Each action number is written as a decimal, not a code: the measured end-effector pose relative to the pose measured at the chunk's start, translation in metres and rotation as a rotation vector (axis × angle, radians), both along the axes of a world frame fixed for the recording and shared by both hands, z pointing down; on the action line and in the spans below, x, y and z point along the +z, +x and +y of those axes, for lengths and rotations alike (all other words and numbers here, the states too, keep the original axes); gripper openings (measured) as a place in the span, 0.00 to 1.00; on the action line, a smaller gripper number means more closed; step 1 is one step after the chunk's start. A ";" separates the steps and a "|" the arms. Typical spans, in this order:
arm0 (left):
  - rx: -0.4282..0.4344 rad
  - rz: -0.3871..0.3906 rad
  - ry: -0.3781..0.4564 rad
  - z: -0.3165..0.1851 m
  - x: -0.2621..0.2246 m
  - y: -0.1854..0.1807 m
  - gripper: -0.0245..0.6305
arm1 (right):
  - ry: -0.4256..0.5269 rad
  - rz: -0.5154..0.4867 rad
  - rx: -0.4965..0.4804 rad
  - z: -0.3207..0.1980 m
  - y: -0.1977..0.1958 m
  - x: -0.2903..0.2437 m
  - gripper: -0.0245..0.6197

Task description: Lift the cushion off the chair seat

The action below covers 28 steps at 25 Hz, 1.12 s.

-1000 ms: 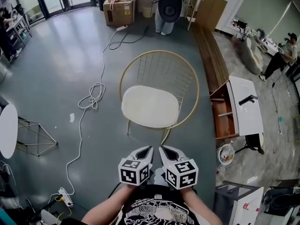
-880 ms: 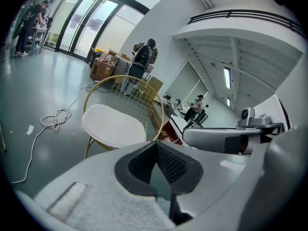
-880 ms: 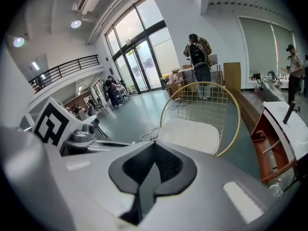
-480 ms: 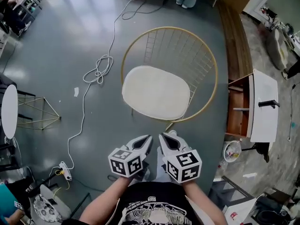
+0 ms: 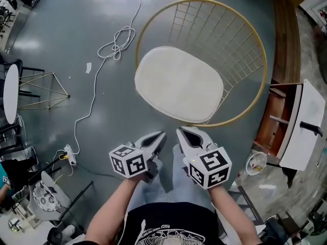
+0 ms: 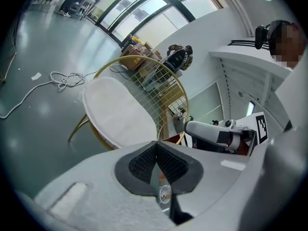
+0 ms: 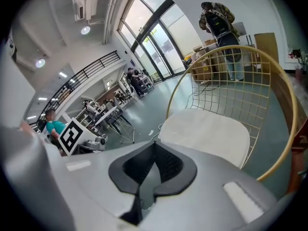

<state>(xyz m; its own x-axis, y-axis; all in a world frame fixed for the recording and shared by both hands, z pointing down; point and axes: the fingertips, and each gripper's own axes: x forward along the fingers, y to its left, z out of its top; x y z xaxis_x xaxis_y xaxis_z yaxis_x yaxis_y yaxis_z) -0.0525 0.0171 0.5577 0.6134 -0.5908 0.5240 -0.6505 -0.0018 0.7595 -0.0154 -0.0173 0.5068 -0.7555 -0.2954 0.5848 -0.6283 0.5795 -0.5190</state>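
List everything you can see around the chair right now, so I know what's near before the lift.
cushion: one, off-white, lying flat on the chair seat
chair: one, gold wire frame with a round rim, on the grey floor straight ahead
cable: one, white, looped on the floor left of the chair
scrap of paper: one, white, on the floor left of the cable
power strip: one, white, on the floor at lower left
side table: one, white top on gold wire legs, far left
cabinet: one, white top with brown wooden drawers, right of the chair
left gripper: one, grey, jaws shut and empty, short of the cushion
right gripper: one, grey, jaws shut and empty, beside the left
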 end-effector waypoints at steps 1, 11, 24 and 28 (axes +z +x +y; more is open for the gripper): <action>-0.008 0.006 -0.001 0.000 0.002 0.001 0.04 | -0.001 -0.007 -0.018 0.001 0.001 0.002 0.04; -0.193 0.100 -0.041 -0.015 0.048 -0.010 0.06 | -0.027 0.002 -0.078 -0.019 0.013 0.037 0.04; -0.266 0.234 -0.124 -0.020 0.139 -0.012 0.22 | -0.097 0.067 -0.132 0.001 0.007 0.093 0.04; -0.274 0.290 -0.119 -0.029 0.149 -0.009 0.32 | -0.093 0.090 -0.157 -0.002 0.011 0.094 0.04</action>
<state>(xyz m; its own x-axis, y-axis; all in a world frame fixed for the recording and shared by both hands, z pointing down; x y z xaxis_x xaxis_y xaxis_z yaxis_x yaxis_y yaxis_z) -0.0613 -0.0116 0.7070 0.5744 -0.6981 0.4274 -0.3740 0.2407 0.8957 -0.0049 -0.0190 0.6007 -0.7313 -0.1196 0.6715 -0.5805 0.6261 -0.5206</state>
